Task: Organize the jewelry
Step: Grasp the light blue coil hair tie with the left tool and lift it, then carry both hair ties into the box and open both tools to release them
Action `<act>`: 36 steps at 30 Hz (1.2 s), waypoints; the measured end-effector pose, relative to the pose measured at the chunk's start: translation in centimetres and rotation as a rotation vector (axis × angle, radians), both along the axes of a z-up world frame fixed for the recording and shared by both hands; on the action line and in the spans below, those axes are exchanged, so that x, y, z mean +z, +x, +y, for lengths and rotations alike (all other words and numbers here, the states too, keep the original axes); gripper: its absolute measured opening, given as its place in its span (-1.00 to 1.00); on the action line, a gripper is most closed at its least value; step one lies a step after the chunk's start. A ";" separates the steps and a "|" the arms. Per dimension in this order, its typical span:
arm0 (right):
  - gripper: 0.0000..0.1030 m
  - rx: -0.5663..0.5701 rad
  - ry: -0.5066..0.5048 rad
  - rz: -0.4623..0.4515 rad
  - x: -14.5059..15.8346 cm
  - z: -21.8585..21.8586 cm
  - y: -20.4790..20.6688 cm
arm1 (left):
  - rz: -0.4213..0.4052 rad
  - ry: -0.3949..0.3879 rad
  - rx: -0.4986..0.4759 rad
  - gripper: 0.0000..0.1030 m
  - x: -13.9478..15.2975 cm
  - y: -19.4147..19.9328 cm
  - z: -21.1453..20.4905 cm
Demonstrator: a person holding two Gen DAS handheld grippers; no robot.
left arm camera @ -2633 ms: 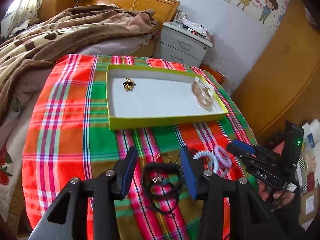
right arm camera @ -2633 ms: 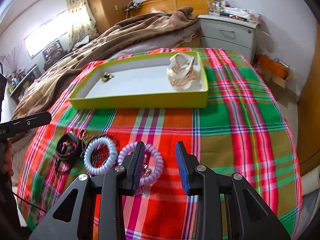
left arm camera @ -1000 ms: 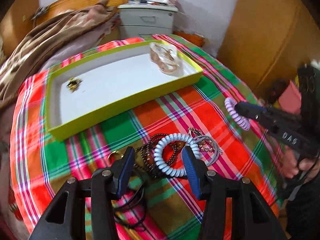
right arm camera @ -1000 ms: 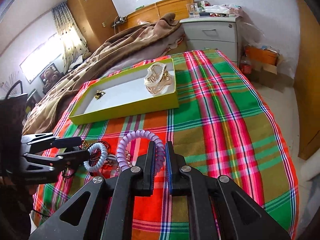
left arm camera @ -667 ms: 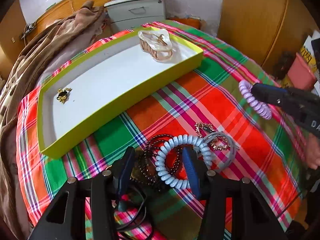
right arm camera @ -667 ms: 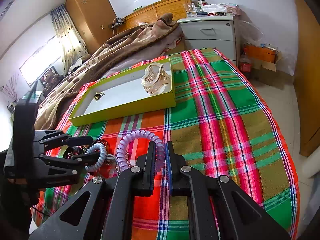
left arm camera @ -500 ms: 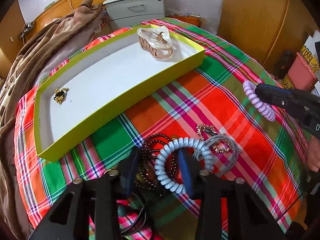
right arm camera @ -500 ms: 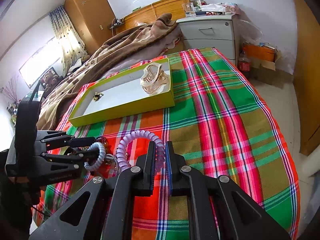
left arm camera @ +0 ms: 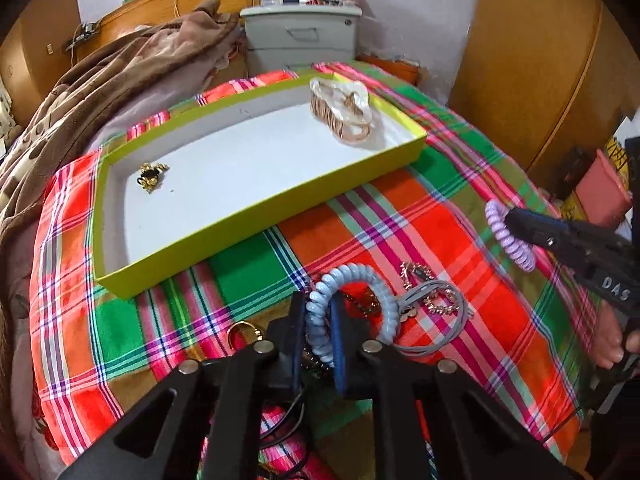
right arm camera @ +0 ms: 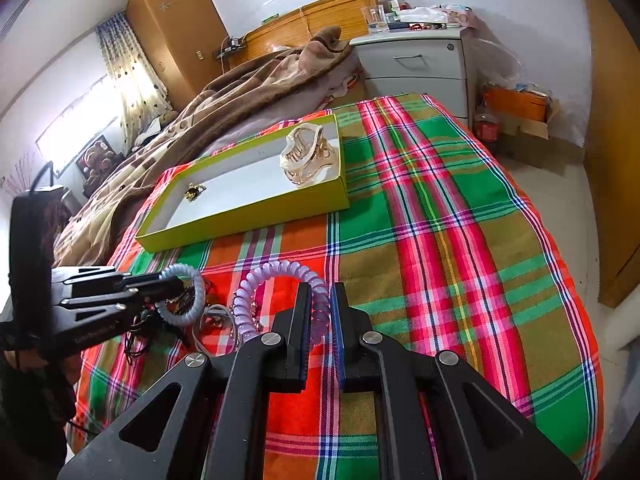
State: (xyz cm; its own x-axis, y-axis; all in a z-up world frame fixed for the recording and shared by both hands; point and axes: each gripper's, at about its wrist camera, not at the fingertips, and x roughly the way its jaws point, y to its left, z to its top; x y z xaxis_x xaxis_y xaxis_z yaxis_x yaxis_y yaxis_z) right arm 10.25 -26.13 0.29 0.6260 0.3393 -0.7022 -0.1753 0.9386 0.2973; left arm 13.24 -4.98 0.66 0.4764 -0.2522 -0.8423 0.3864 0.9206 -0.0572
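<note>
The left claw (left arm camera: 318, 330) is clamped on the pale blue coil hair tie (left arm camera: 352, 280), its loop standing up just in front of the yellow-green tray (left arm camera: 256, 208) on the plaid cloth (left arm camera: 420, 216). The right claw (right arm camera: 319, 320) is clamped on the lilac coil hair tie (right arm camera: 276, 276), held to the right of the blue one and in front of the tray. Inside the tray, a cream hair claw clip (left arm camera: 340, 110) lies at the right end and a small gold-and-black brooch (left arm camera: 150, 174) near the left end. In front of the tray, beneath the blue tie, lies a heap: grey elastic bands (left arm camera: 436, 320), a gold chain (left arm camera: 420, 276), dark beads.
</note>
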 end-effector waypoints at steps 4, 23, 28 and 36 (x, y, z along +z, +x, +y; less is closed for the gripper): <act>-0.81 0.000 0.000 0.000 0.0 0.1 0.0 | -0.013 -0.040 0.008 -0.78 0.7 -0.6 0.6; -0.81 0.002 -0.025 -0.046 2.2 1.6 0.6 | -0.049 -0.125 0.075 -0.81 2.8 -0.3 3.0; -0.81 0.011 -0.032 -0.058 2.8 2.5 1.1 | -0.069 -0.152 0.104 -0.81 3.5 0.1 4.6; -0.81 0.042 -0.060 -0.083 4.1 4.7 2.9 | -0.096 -0.163 0.139 -0.81 4.5 1.0 6.6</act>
